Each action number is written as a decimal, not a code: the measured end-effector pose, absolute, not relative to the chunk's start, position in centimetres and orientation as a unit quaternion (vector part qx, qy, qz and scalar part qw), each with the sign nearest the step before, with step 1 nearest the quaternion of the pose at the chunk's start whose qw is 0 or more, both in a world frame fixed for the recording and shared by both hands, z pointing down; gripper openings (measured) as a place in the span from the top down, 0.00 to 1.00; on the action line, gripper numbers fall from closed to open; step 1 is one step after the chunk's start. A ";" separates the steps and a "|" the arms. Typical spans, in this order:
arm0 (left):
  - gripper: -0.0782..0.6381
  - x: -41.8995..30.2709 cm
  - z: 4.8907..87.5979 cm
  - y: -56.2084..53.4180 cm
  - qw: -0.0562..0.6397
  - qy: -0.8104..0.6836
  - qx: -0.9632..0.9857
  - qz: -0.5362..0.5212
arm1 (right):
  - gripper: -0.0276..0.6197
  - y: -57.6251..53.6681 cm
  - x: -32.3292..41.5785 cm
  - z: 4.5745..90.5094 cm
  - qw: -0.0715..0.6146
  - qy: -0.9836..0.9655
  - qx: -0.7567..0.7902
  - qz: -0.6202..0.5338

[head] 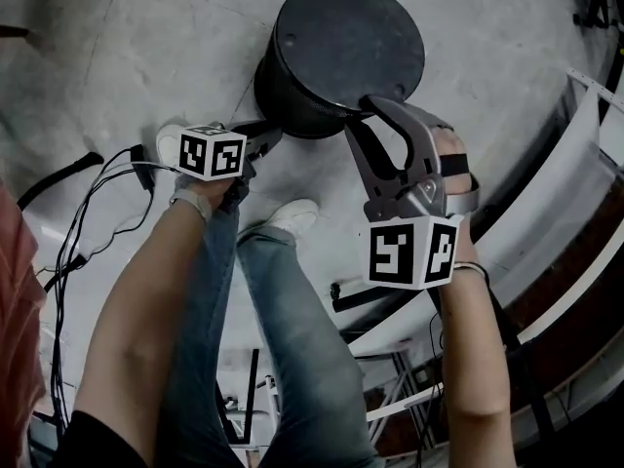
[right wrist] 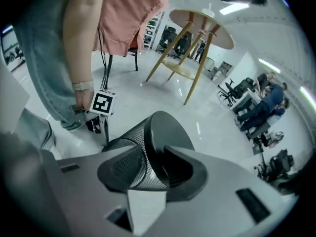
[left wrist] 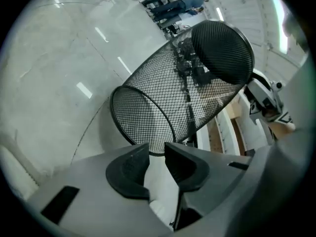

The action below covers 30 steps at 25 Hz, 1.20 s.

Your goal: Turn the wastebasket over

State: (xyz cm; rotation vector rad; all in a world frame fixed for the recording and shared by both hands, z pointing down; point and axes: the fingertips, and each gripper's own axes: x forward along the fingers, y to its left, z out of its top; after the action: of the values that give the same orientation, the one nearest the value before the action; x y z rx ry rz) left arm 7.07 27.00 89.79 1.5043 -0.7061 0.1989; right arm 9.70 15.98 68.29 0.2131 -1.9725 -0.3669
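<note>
The black mesh wastebasket [head: 341, 52] is tipped on the pale floor, its solid base facing up toward the head view. My right gripper [head: 366, 113] straddles the base edge [right wrist: 153, 127], one pad on the mesh wall and the other on the base disc, shut on it. My left gripper [head: 265, 136] reaches the basket's lower left side. In the left gripper view the open rim [left wrist: 143, 125] runs across just beyond the tips of the left gripper [left wrist: 156, 154]. Its jaws stand narrowly apart with only floor showing in the gap.
My legs and white shoes [head: 292, 217] stand just behind the basket. Black cables [head: 88, 213] trail on the floor at left. White rails and a dark frame [head: 546, 261] run along the right. A round wooden table [right wrist: 197, 38] and seated people [right wrist: 261, 107] are farther off.
</note>
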 end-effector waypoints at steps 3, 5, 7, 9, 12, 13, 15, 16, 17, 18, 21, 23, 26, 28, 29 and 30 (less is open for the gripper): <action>0.75 7.8 90.0 28.1 0.667 -0.304 0.671 0.111 | 0.74 17.0 10.0 68.6 0.530 -0.824 0.102 -0.171; 0.75 7.7 90.2 29.0 0.668 -0.302 0.669 0.121 | 0.74 18.0 10.3 69.1 0.536 -0.820 0.101 -0.171; 0.75 7.5 90.2 29.7 0.667 -0.303 0.668 0.130 | 0.78 19.4 11.0 70.5 0.552 -0.811 0.090 -0.170; 0.75 7.1 90.1 30.1 0.665 -0.306 0.668 0.133 | 0.82 20.8 11.7 72.2 0.568 -0.801 0.078 -0.174; 0.75 6.7 89.8 30.7 0.662 -0.309 0.669 0.138 | 0.91 22.1 12.0 73.3 0.568 -0.800 0.082 -0.178; 0.75 6.6 89.7 30.8 0.661 -0.310 0.669 0.140 | 0.91 22.2 12.0 73.3 0.566 -0.801 0.086 -0.175; 0.75 6.5 89.5 30.9 0.658 -0.313 0.669 0.142 | 0.92 22.2 11.9 73.3 0.563 -0.804 0.095 -0.168; 0.75 6.4 89.4 30.8 0.657 -0.315 0.670 0.142 | 0.92 22.1 11.9 73.2 0.561 -0.805 0.098 -0.164; 0.75 6.4 89.2 30.7 0.656 -0.317 0.671 0.141 | 0.92 22.1 11.8 73.2 0.560 -0.806 0.101 -0.161; 0.75 6.4 89.1 30.7 0.654 -0.317 0.672 0.140 | 0.92 22.1 11.8 73.2 0.559 -0.807 0.102 -0.160; 0.75 6.6 88.6 30.7 0.650 -0.315 0.676 0.143 | 0.92 22.1 11.9 73.3 0.559 -0.807 0.101 -0.159; 0.75 6.6 88.2 30.8 0.648 -0.312 0.679 0.145 | 0.92 22.0 11.9 73.4 0.562 -0.806 0.101 -0.156; 0.75 6.6 86.7 30.5 0.642 -0.311 0.686 0.142 | 0.92 21.7 12.4 72.7 0.562 -0.807 0.115 -0.139; 0.75 6.6 84.7 29.9 0.632 -0.313 0.696 0.137 | 0.92 21.6 13.1 71.7 0.555 -0.813 0.137 -0.106; 0.75 6.5 83.5 29.3 0.624 -0.316 0.702 0.135 | 0.92 21.5 13.5 71.1 0.549 -0.817 0.151 -0.085; 0.75 6.4 82.1 28.7 0.615 -0.318 0.709 0.132 | 0.92 21.3 14.0 70.4 0.542 -0.821 0.167 -0.064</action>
State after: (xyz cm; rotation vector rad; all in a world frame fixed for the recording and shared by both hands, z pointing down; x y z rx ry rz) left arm 6.37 28.68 82.09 1.6329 -0.7334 0.3051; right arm 13.99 21.28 70.41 0.3977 -1.9504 -0.1509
